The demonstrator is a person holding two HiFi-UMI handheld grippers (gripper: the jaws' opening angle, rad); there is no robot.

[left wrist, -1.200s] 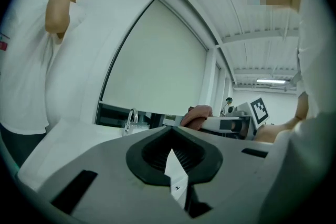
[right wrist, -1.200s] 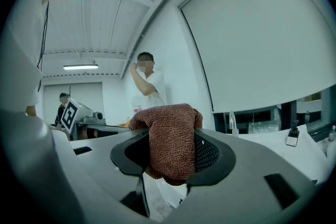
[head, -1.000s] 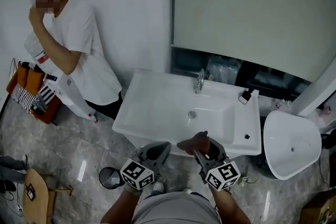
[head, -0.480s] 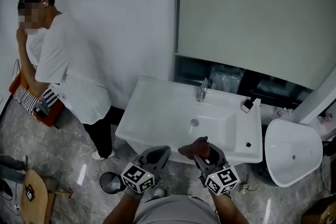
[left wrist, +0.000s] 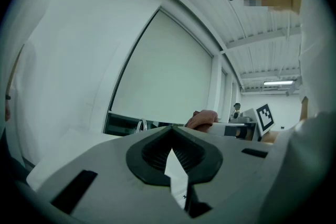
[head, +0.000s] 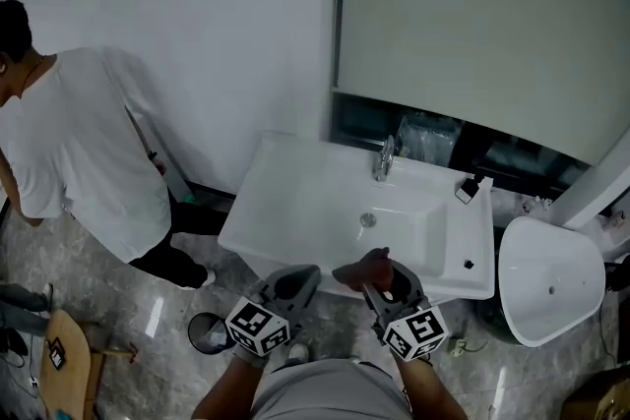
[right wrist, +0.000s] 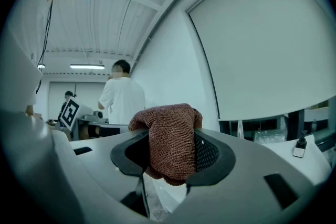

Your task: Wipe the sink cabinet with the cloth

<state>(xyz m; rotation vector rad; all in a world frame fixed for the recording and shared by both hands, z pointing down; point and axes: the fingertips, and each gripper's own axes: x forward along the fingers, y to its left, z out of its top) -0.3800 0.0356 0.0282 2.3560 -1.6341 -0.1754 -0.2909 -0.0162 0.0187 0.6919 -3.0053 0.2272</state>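
A white sink cabinet (head: 295,211) with a basin and a faucet (head: 383,157) stands against the wall. My right gripper (head: 372,276) hovers at its front edge, shut on a folded brown cloth (head: 362,268). The cloth (right wrist: 170,141) fills the jaws of the right gripper (right wrist: 173,157) and bulges above them in the right gripper view. My left gripper (head: 291,284) hangs just left of it, in front of the cabinet, its jaws closed with nothing between them. The left gripper (left wrist: 173,157) points over the cabinet's edge, and the brown cloth (left wrist: 202,119) shows beyond it.
A person in a white shirt (head: 69,162) stands at the left by the wall. A small dark item (head: 464,189) lies on the basin's right rim. A white oval bowl (head: 546,280) sits at the right, a dark bin (head: 207,332) on the floor at my left.
The person at the left has turned and walked further left, partly out of view. Both grippers have hardly moved in the frame; the cloth stays held at the sink's front edge.
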